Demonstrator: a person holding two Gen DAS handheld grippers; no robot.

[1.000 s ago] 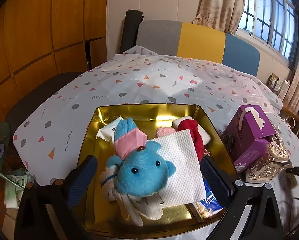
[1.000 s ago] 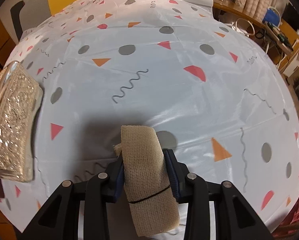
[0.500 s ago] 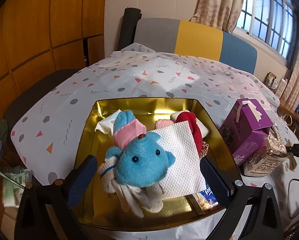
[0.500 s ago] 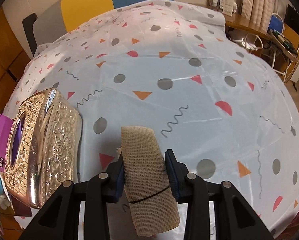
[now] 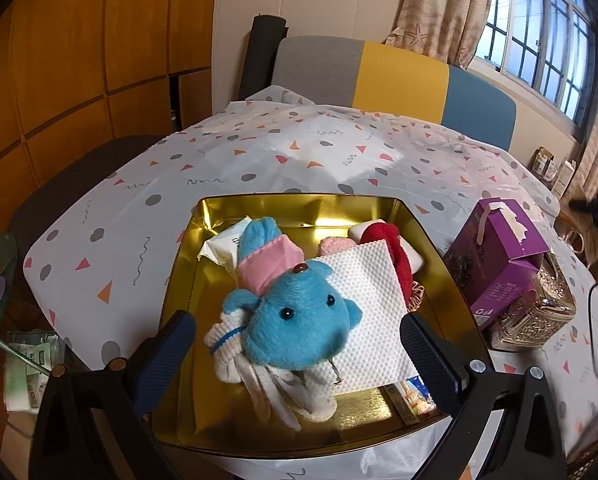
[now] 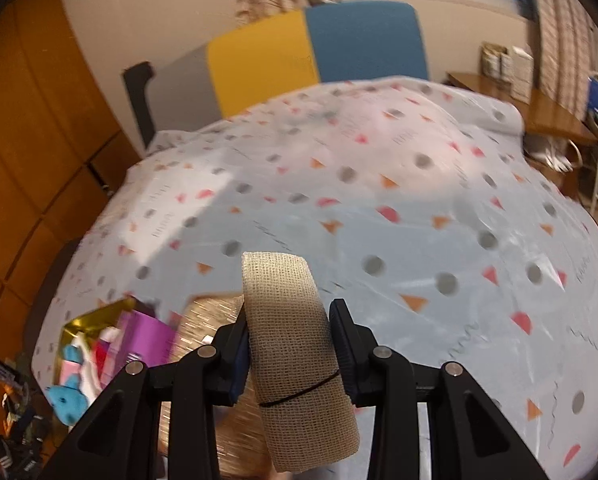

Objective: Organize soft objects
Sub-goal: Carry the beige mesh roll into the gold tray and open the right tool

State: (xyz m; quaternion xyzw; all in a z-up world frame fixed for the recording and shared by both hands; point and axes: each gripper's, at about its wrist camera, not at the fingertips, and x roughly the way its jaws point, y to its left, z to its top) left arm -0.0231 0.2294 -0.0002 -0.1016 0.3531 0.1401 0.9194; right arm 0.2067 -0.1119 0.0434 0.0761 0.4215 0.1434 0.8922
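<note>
**Mia:** Two grippers, but only one is busy. The right gripper (image 6: 291,340) is squeezed shut on a tan bandage roll (image 6: 295,360). The roll is up in the air over the spotted tablecloth (image 6: 419,240).

**Ben:** And the left gripper (image 5: 299,344)?

**Mia:** Its fingers are wide apart and it holds nothing. It hangs just above the near side of the gold tin tray (image 5: 187,280).

**Ben:** What is in the tray?

**Mia:** A blue plush toy (image 5: 299,324) on top, a white paper towel (image 5: 375,300) under it, something red and fuzzy (image 5: 395,252) at the far right, and a white rope bundle (image 5: 259,380) near us.

**Ben:** So the roll goes there too?

**Mia:** I think so. From the right gripper the tray is down at the far left, past the purple box (image 5: 495,252) and the shiny gold box (image 5: 539,308).

**Ben:** How do we do it well?

**Mia:** Carry the roll high so it clears both boxes. Keep the squeeze soft but firm, since the roll is squishy. Aim for the bare gold spot at the near left of the tray. Let go only when it is low. The left gripper should stay out of the way.
</note>
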